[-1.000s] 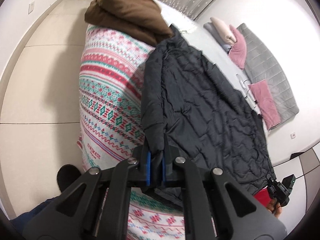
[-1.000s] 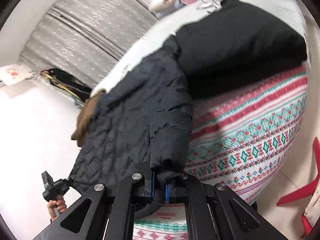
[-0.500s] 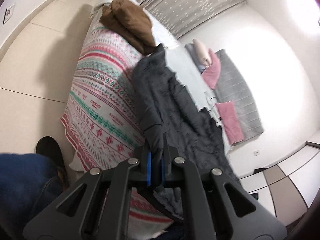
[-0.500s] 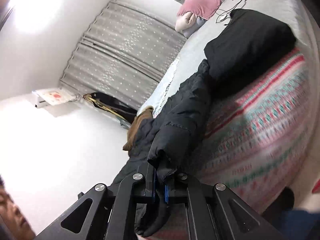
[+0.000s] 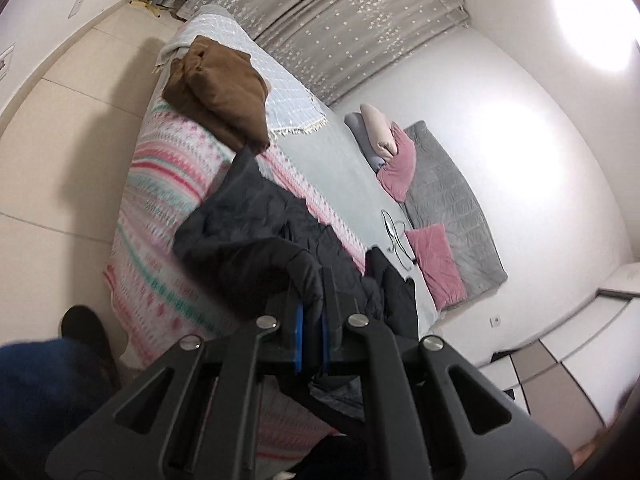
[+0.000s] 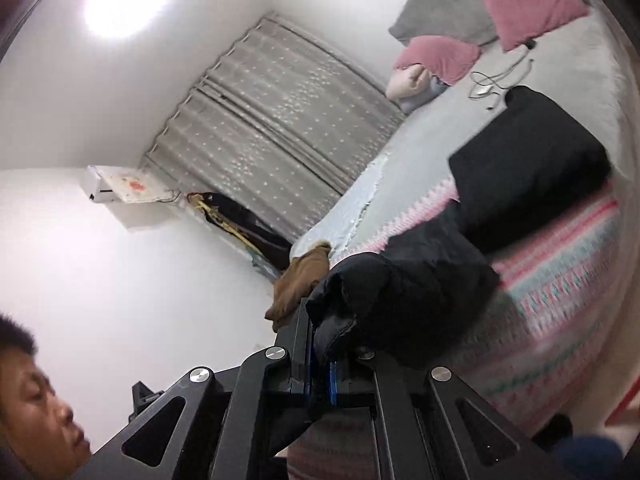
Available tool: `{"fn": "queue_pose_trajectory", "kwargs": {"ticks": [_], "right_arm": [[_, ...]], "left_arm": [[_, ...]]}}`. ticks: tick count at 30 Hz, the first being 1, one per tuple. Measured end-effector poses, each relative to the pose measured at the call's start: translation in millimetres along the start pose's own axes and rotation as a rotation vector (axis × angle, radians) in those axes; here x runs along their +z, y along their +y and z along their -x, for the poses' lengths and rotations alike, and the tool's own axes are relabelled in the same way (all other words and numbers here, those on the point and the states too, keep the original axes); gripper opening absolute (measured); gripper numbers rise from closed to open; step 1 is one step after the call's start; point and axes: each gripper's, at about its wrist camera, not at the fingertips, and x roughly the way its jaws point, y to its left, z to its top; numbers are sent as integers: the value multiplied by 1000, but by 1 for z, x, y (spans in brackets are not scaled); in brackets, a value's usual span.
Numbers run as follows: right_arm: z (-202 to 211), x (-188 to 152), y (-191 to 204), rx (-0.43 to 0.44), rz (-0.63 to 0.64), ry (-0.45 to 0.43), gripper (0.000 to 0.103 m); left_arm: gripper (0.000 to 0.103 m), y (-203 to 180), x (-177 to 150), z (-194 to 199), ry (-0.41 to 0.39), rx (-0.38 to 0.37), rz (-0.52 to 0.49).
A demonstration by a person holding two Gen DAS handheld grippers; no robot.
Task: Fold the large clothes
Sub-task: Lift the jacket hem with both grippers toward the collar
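A dark quilted jacket (image 5: 248, 236) hangs bunched above the patterned blanket (image 5: 160, 216) on the bed. My left gripper (image 5: 311, 320) is shut on a fold of the jacket, which bulges over its blue pads. In the right wrist view the same jacket (image 6: 408, 292) droops from my right gripper (image 6: 320, 364), shut on another part of it. The cloth hides both sets of fingertips. The jacket's far end still rests on the blanket.
A folded brown garment (image 5: 220, 92) lies at the far end of the bed. A folded black garment (image 6: 528, 176) lies on the bed. Pink pillows (image 5: 436, 264), a grey quilt (image 5: 452, 200) and a cable (image 5: 394, 236) are near the headboard wall. A person's leg (image 5: 36, 396) stands beside the bed.
Both grippers have risen and drawn back with the jacket, lifting it off the blanket so it bunches. The views have tilted up toward the curtain and walls.
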Motion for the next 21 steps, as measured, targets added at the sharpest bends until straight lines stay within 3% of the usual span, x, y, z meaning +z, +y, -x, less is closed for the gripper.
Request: {"fn": "queue_pose_trajectory", "kwargs": {"ticks": [5, 8, 14, 21], "right_arm": [[-56, 55, -21, 2, -89, 3, 5], [-94, 82, -36, -19, -146, 4, 5], [-186, 124, -92, -155, -308, 32, 5], [-281, 139, -161, -314, -389, 111, 6]], "left_arm": [[8, -16, 51, -51, -50, 70, 39], [8, -17, 88, -105, -41, 141, 82], [8, 6, 136, -216, 4, 243, 133], [9, 48, 149, -308, 87, 398, 160]]}}
